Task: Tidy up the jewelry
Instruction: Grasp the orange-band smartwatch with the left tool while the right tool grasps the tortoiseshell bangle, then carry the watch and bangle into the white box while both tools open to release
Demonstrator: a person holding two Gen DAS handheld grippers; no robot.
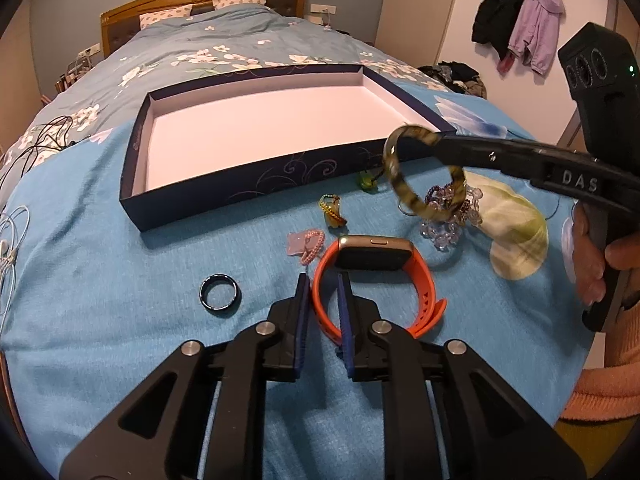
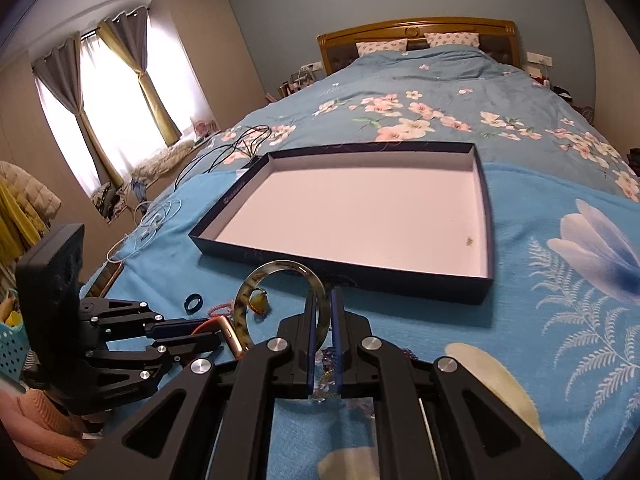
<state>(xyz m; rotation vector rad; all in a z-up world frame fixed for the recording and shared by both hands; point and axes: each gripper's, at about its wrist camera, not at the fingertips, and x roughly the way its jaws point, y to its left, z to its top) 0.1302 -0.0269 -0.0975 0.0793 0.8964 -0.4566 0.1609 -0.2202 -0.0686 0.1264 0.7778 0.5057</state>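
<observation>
On the bed, from the left: a ring [image 1: 221, 293] lies flat — beside it the left claw [image 1: 323, 280] pinches the watch [image 1: 374, 276] strap, band running left-right. Farther right, the right claw [image 2: 321, 300] grips a bangle [image 2: 276, 304] held upright before the box [image 1: 248, 188].

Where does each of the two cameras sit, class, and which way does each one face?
Left wrist view: rides on the left gripper, facing down the bed toward the headboard; its jaws clamp the orange watch strap, with the person's right hand showing at the right edge.
Right wrist view: rides on the right gripper, facing the same way; its jaws hold the mottled bangle, raised off the blanket.
Shared: the open box, the dark ring, and each other's gripper.
</observation>
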